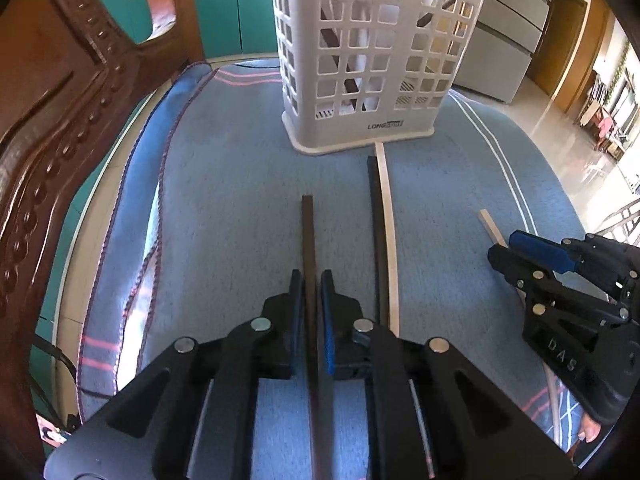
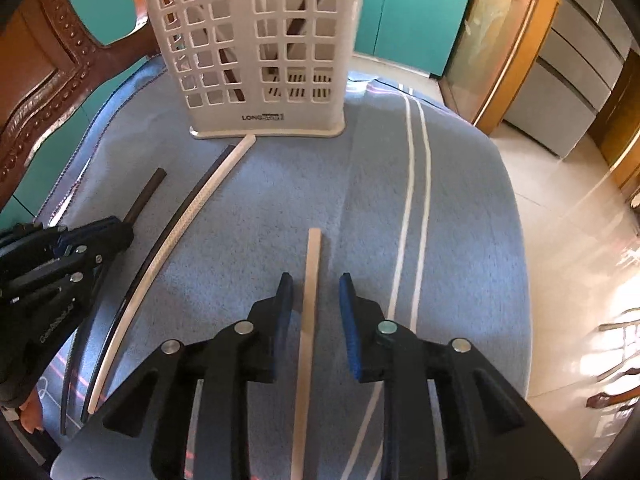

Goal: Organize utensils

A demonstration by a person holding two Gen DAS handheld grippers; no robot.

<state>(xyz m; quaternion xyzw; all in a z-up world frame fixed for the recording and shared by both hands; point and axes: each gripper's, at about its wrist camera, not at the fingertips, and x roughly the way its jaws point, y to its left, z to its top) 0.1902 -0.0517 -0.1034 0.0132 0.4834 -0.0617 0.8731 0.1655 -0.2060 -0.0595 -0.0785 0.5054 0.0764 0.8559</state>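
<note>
Left gripper [image 1: 311, 280] fingers clamped on a dark chopstick [image 1: 308, 236] at frame centre, right gripper [image 2: 313, 282] fingers wide astride a pale chopstick [image 2: 311, 280], near ends cut off, white basket [image 2: 260, 52] at top, contents indistinct through its grid.

Left hand-held gripper [image 1: 311, 280]: matte black plastic linkage arms, round silver pivot pins, blue pads [image 1: 327, 320] lining the fingers. Right hand-held gripper [image 2: 313, 284]: identical build, one teal-tinted pin. Raised lettering on the body, partly legible. Bare skin at frame edge.

"LONG…" on basket [image 1: 386, 125] base; "DAS" on right tongs [image 1: 505, 251].
</note>
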